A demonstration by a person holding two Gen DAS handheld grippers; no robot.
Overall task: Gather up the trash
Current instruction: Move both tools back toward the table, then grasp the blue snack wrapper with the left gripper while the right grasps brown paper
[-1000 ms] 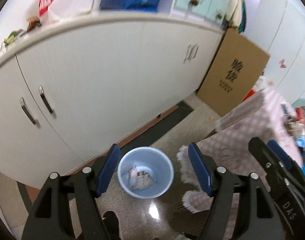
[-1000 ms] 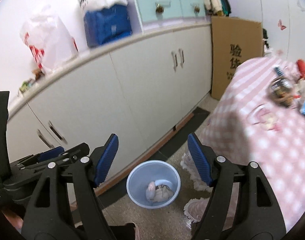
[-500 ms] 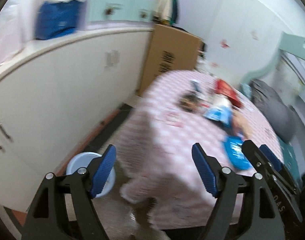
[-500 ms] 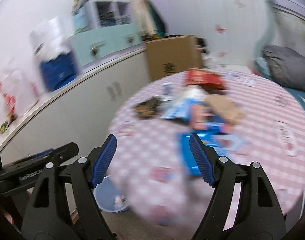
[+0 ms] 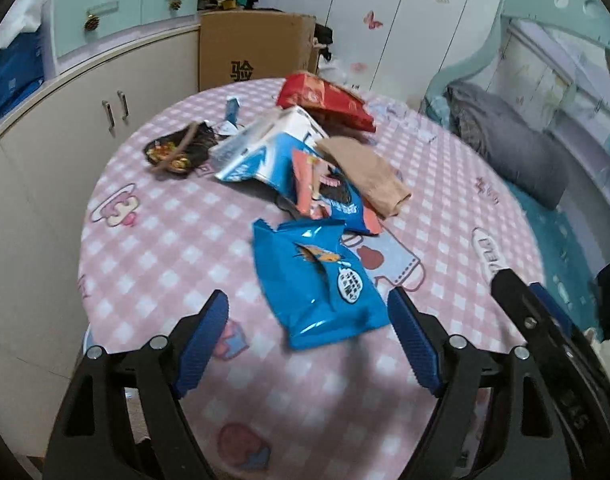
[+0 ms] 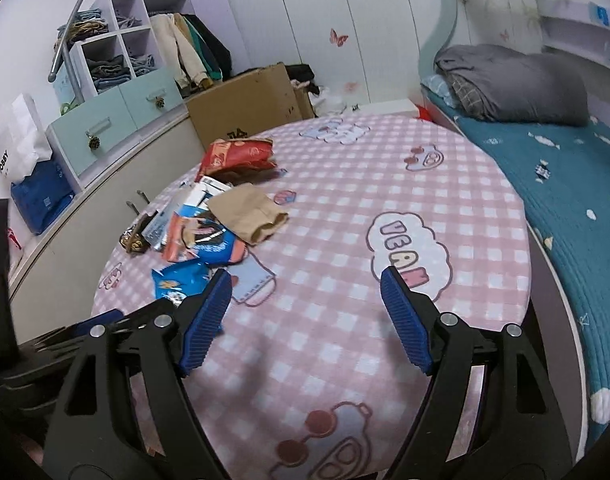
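Trash lies in a heap on the round table with the pink checked cloth (image 5: pixel 165 248). Nearest is a blue snack bag (image 5: pixel 321 280), lying just beyond my left gripper (image 5: pixel 309 340). Its jaws are opening, with nothing between them. Behind the bag lie an orange and blue wrapper (image 5: pixel 325 188), a brown paper bag (image 5: pixel 365 172), a white and blue pack (image 5: pixel 265 148), a red bag (image 5: pixel 325 100) and a dark wrapper (image 5: pixel 177 152). My right gripper (image 6: pixel 305 320) hangs open and empty over bare cloth, to the right of the blue snack bag (image 6: pixel 181 280).
White cupboards (image 5: pixel 65 140) run along the left of the table, and a cardboard box (image 5: pixel 257 52) stands behind it. A bed with a teal cover (image 6: pixel 577 200) and a folded grey blanket (image 6: pixel 513 84) adjoins the table on the right.
Both views have swung from the blue bin on the floor by the cupboards up and right to the table top. Both pairs of jaws stand slightly wider.
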